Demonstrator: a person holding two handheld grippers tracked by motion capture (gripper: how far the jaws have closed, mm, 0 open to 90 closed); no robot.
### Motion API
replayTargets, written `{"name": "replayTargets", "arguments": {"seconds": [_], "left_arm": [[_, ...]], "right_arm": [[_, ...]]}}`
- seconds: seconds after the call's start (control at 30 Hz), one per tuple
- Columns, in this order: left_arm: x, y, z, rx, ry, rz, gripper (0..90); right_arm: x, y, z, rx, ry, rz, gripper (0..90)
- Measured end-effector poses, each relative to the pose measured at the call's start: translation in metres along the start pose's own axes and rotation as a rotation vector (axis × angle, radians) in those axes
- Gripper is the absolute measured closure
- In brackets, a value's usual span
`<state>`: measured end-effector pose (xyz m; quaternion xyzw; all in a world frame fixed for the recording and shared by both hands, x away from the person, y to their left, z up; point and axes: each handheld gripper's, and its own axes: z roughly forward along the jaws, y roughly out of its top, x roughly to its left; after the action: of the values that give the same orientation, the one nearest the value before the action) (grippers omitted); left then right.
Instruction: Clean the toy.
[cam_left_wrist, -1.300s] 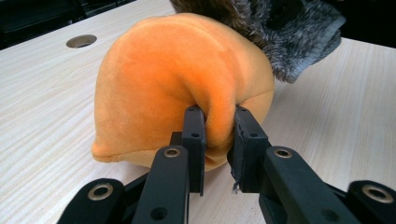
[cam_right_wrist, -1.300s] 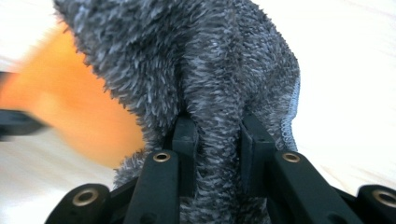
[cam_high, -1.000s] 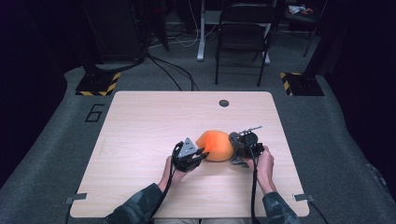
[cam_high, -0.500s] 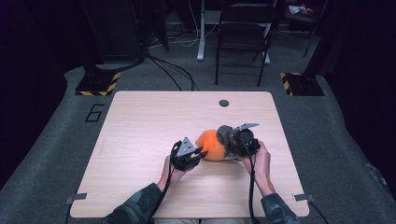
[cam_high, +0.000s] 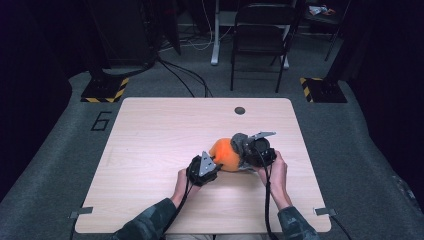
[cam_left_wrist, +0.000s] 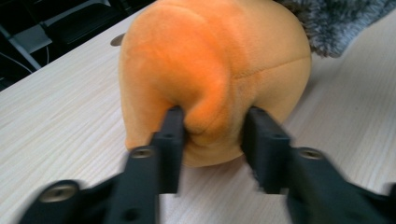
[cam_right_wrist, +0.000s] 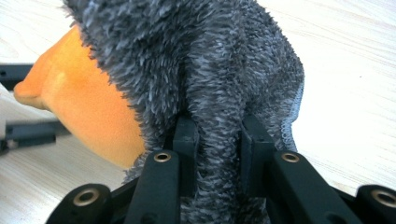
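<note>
Near the front middle of the pale wooden table (cam_high: 160, 130): an orange plush toy (cam_high: 226, 155) with a grey fuzzy part (cam_high: 240, 142) on its right end. Soft and round, with a seam across the orange side. Sits between two hands, close to the person's edge.

At the toy's left end: the left gripper (cam_high: 214, 161). Jaws just now opening a little, with a fold of orange plush between them. Both black pads against that fold in the left gripper view, so a loose pinch on the orange plush toy (cam_left_wrist: 210, 70).

At the toy's right end: the right gripper (cam_high: 246, 150), held a bit higher. Jaws squeezed tight on a tuft of the grey fuzzy part (cam_right_wrist: 219, 93), with grey fur bunched up between the pads.

Farther back on the table: a small round hole (cam_high: 240, 110). On the grey floor (cam_high: 70, 150) beside the table's left corner: a big black 6 (cam_high: 101, 121). Beyond the table: a dark folding chair (cam_high: 260, 35).
</note>
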<state>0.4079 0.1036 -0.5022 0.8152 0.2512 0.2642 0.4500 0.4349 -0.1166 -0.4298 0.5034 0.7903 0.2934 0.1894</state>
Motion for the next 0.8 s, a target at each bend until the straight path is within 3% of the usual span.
{"name": "replayTargets", "arguments": {"seconds": [0.13, 0.3, 0.37, 0.4, 0.43, 0.53, 0.8], "left_arm": [[0.002, 0.005, -0.003, -0.009, -0.032, -0.022, 76.2], [0.009, 0.016, -0.012, -0.034, -0.109, -0.127, 78.0], [0.009, 0.017, -0.014, -0.039, -0.118, -0.151, 78.0], [0.009, 0.018, -0.015, -0.045, -0.133, -0.183, 78.0], [0.008, 0.02, -0.016, -0.044, -0.145, -0.172, 77.8], [0.007, 0.018, -0.014, -0.023, -0.145, -0.16, 77.6], [0.009, 0.015, -0.01, -0.014, -0.143, -0.156, 75.6]], "right_arm": [[-0.001, 0.002, -0.008, -0.002, -0.003, -0.002, 71.8], [0.007, 0.012, -0.031, -0.051, 0.036, -0.014, 71.8], [0.011, 0.014, -0.036, -0.058, 0.043, -0.015, 71.7], [0.016, 0.015, -0.038, -0.073, 0.055, -0.022, 71.7], [0.027, 0.016, -0.04, -0.085, 0.068, -0.059, 71.5], [0.036, 0.014, -0.03, -0.066, 0.048, -0.082, 71.3], [0.024, 0.007, -0.018, -0.02, 0.003, -0.079, 71.3]]}}
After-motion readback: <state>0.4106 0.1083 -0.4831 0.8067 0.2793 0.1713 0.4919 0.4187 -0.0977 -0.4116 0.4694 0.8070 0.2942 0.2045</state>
